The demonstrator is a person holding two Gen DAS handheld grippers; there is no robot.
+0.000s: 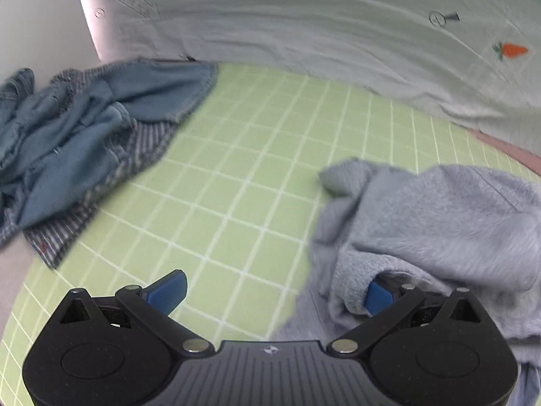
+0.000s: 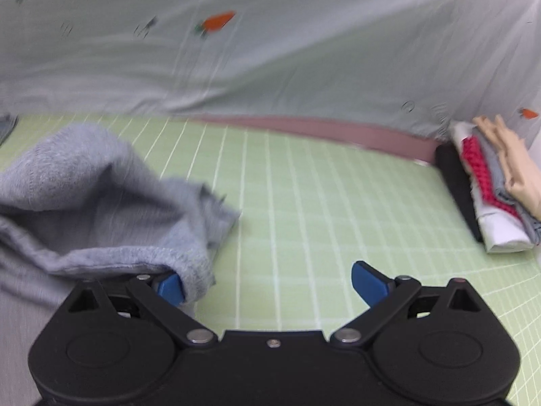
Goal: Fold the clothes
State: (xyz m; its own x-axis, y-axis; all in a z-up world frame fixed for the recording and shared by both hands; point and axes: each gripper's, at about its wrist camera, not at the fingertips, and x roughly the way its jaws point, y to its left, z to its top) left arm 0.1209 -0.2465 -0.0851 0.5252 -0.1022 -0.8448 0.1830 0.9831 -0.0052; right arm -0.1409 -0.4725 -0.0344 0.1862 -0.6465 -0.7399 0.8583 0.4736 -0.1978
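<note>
A crumpled grey fleece garment (image 1: 439, 223) lies on the green grid mat (image 1: 243, 169). My left gripper (image 1: 274, 292) is open; the garment's edge drapes over its right fingertip (image 1: 378, 296), the left one is bare. In the right wrist view the same grey garment (image 2: 101, 196) lies at the left, and my right gripper (image 2: 267, 284) is open, with the cloth's hem lying over its left fingertip (image 2: 170, 287). Its right fingertip (image 2: 367, 282) is bare above the mat (image 2: 304, 203).
A heap of blue denim and striped clothes (image 1: 74, 149) lies at the mat's far left. A stack of folded clothes (image 2: 490, 182) sits at the far right. A pale sheet with carrot prints (image 2: 270, 50) hangs behind, above a pink border (image 2: 338, 133).
</note>
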